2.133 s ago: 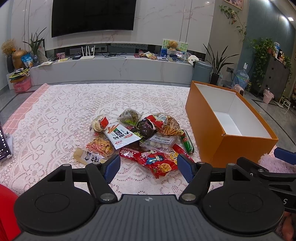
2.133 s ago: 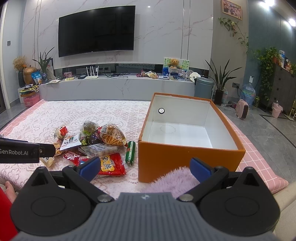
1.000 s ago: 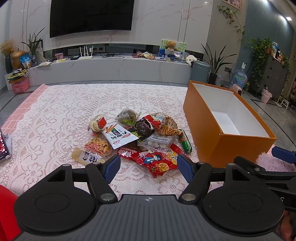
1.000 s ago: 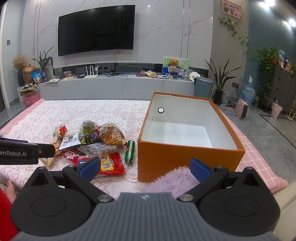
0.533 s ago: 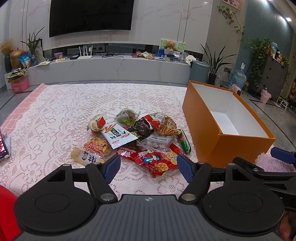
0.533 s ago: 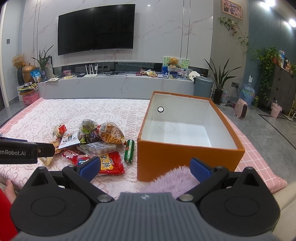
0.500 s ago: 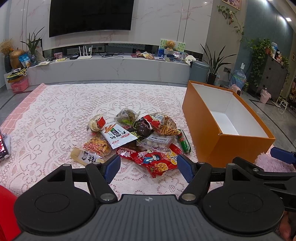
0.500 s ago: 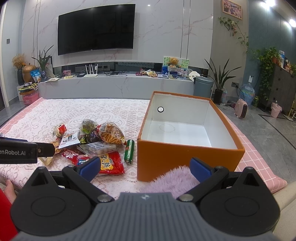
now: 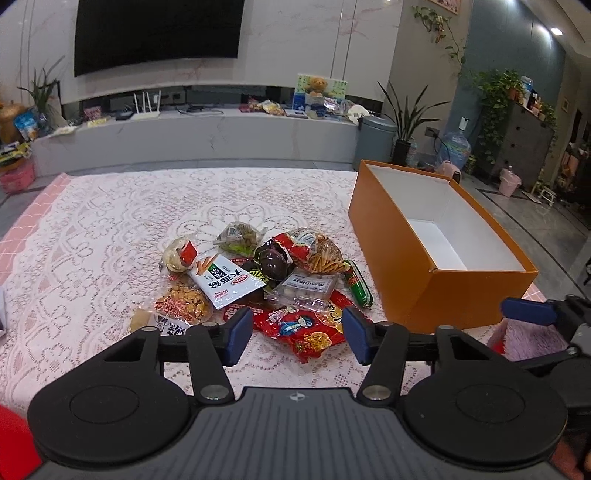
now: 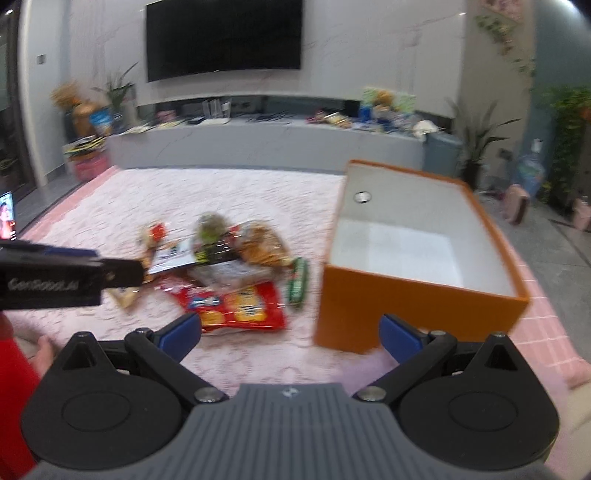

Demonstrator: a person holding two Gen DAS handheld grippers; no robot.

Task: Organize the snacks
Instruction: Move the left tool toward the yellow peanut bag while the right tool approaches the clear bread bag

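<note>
Over the near edge of the lace cloth we see the left gripper with its 2 blue pads spread wide, nothing between them, above the red snack bag. The right gripper is likewise released and empty, 2 pads wide apart, pointed at the near left corner of the orange box; this view is blurred. In the left view 1 blue tip of the right gripper shows at the far right, beside a purple fluffy thing.

The snack pile sits on the cloth left of the box, all snacks outside it. We make out a white packet, a green sausage stick nearest the box wall but apart from it, a clear tray of round sweets, a bag of sticks, a dark round snack.

The box is open, white inside, bare floor showing. Behind: grey TV bench, black TV.
</note>
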